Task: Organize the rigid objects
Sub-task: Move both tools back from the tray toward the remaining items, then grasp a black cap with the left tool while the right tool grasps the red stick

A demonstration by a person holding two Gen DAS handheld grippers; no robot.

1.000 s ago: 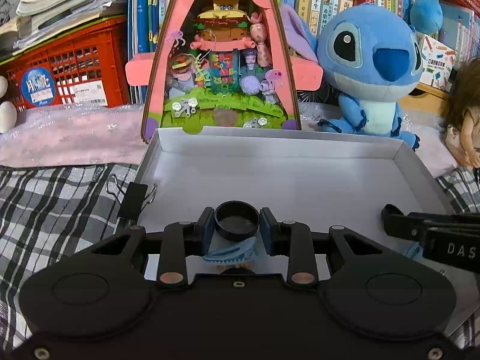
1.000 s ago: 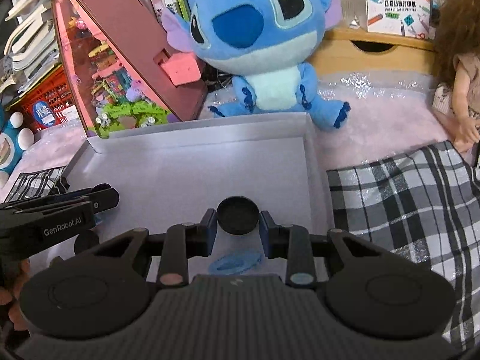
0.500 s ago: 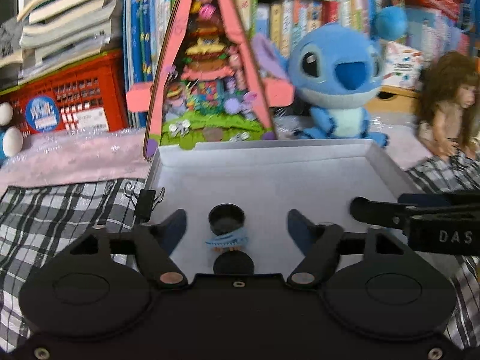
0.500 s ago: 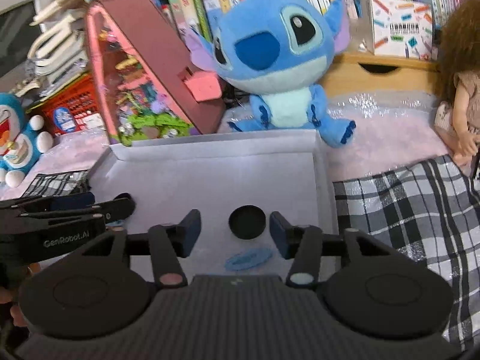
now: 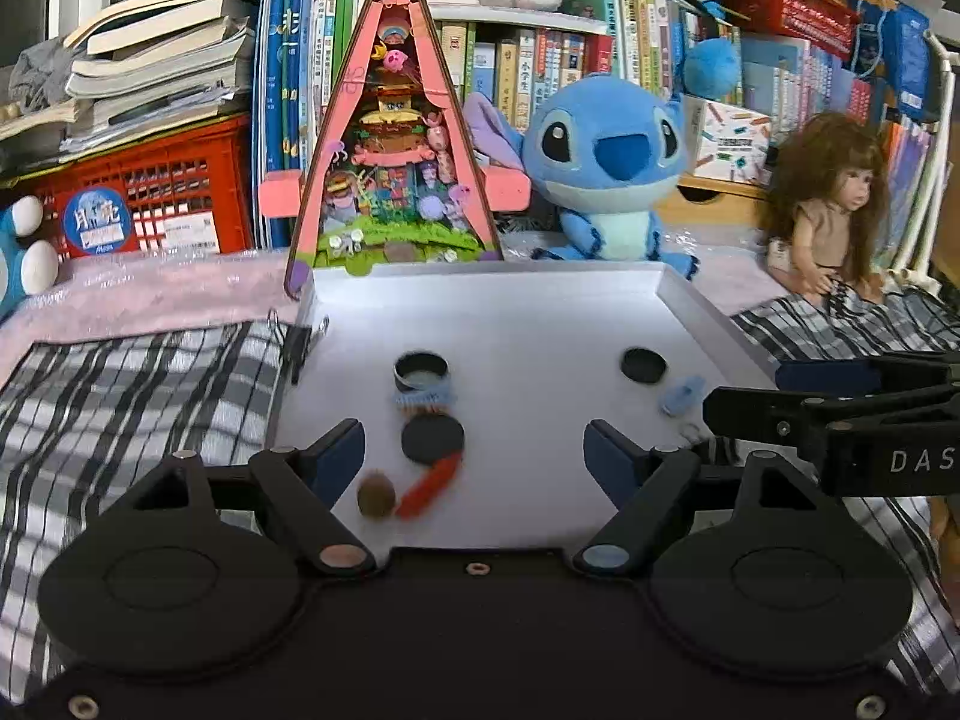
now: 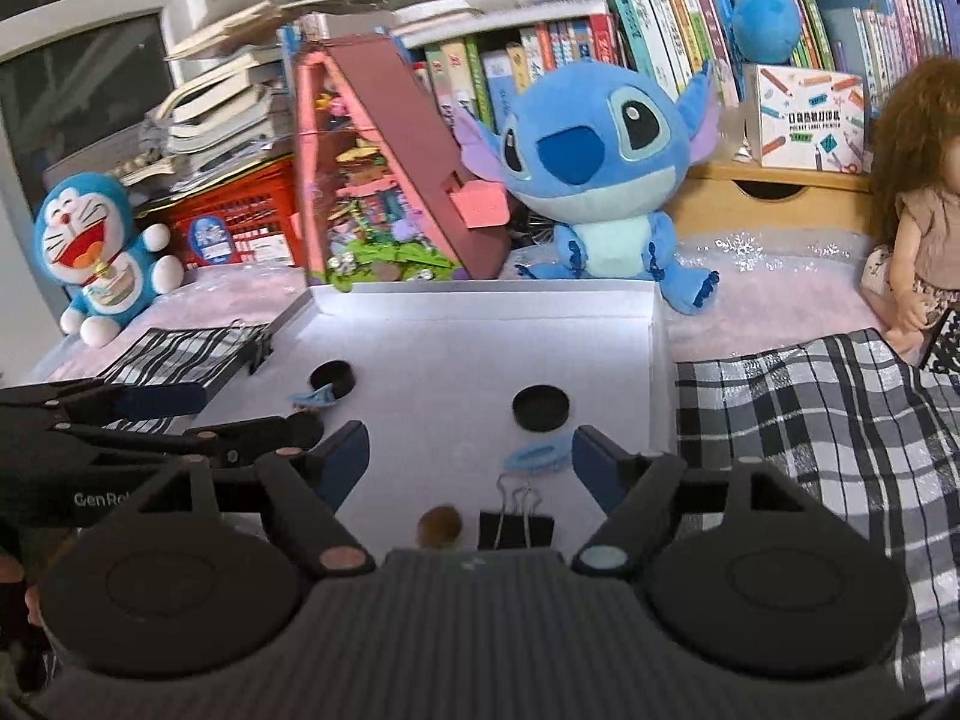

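Note:
A white tray [image 5: 480,276] holds the small items. In the left wrist view a black cap [image 5: 421,373] stands open side up, with a blue clip [image 5: 423,401], a black disc [image 5: 432,439], an orange stick [image 5: 429,486] and a brown ball [image 5: 376,497] in front of it. My left gripper [image 5: 474,450] hovers over these, its jaws opening, with nothing held. In the right wrist view a second black cap [image 6: 540,408] and a blue clip [image 6: 534,456] lie on the tray [image 6: 492,291] ahead of my right gripper [image 6: 468,462], whose jaws are also opening and hold nothing.
A black binder clip [image 6: 516,525] and a brown ball [image 6: 440,525] lie near the tray's front. Another binder clip [image 5: 300,342] grips the left rim. Checked cloth [image 6: 810,420] flanks the tray. A blue plush [image 5: 606,180], pink triangular model [image 5: 390,180], doll [image 5: 834,210] and books stand behind.
Both grippers were shut on a black cap each. Both have let go, spread their jaws and drawn back and up, leaving the caps standing in the tray.

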